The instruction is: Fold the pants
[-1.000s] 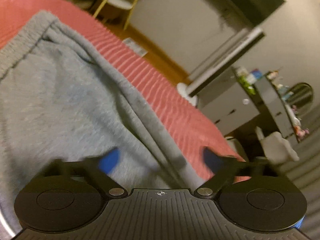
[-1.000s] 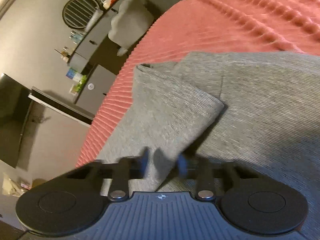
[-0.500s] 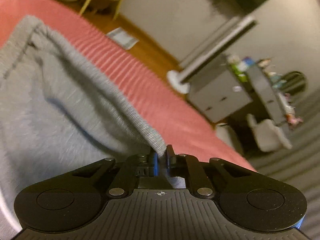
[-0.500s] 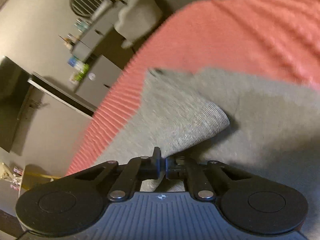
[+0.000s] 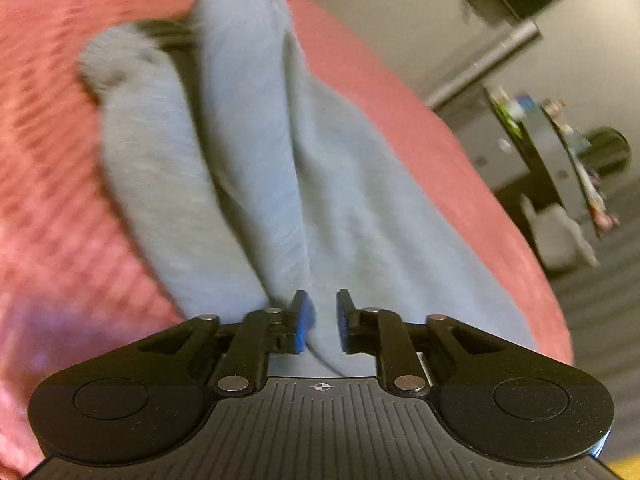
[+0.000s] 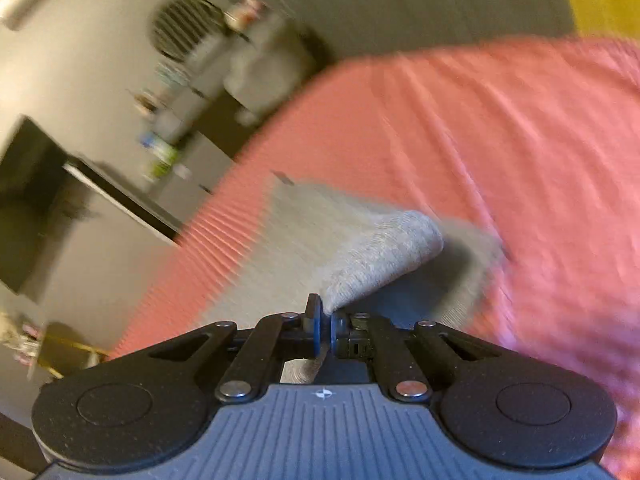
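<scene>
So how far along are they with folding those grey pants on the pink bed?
Early to midway, I'd guess. Done: the grey pants already lie doubled lengthwise on the pink bedspread. In hand: the right gripper pinches one fabric edge, lifted clear; the left gripper has just been opening, cloth between its pads but seemingly unpressed. Left: laying the lifted part down and tidying.

Bed with ribbed coral cover (image 6: 500,128); beyond, grey wall (image 5: 400,16), grey drawer cabinet (image 5: 492,148) topped with blurred small items, round slatted wall fixture (image 6: 182,26), grey striped floor (image 5: 596,320).
</scene>
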Available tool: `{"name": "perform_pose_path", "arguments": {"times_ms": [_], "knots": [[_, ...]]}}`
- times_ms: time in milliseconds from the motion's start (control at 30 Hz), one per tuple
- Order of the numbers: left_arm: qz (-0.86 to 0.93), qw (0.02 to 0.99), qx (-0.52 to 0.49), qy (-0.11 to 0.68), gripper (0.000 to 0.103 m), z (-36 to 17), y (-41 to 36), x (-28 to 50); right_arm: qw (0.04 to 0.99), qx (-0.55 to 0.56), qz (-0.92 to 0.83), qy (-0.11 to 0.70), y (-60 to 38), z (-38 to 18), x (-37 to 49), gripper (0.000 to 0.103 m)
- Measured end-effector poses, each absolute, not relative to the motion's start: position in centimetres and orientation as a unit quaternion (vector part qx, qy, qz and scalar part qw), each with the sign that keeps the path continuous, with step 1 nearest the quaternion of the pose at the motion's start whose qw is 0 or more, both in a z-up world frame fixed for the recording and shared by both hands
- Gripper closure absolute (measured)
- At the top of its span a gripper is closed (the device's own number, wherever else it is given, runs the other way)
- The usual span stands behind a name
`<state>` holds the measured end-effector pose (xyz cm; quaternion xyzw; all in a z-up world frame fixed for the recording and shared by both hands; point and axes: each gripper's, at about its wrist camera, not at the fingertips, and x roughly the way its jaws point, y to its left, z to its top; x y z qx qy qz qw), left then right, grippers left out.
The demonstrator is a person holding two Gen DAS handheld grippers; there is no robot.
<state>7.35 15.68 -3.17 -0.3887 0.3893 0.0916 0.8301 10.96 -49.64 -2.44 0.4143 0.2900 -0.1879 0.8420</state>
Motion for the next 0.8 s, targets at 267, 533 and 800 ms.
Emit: {"name": "perform_pose_path", "arguments": {"times_ms": [267, 533, 800], "knots": [[0.179, 0.819, -0.42, 0.347, 0.031, -3.9, 21.1, 9.5, 0.823, 0.425, -0.205, 0.317, -49.7, -6.6, 11.8, 0.086], [0.186, 0.804, -0.449, 0.342, 0.087, -3.9, 23.0, 14.0, 0.823, 0.436, -0.191, 0.308, -50.3, -6.7, 13.3, 0.098], [0.2, 0.806, -0.424, 0.363, 0.089, -3.2, 21.2, 14.4, 0.817, 0.443, -0.196, 0.313, -51.3, -6.9, 14.1, 0.098]]}}
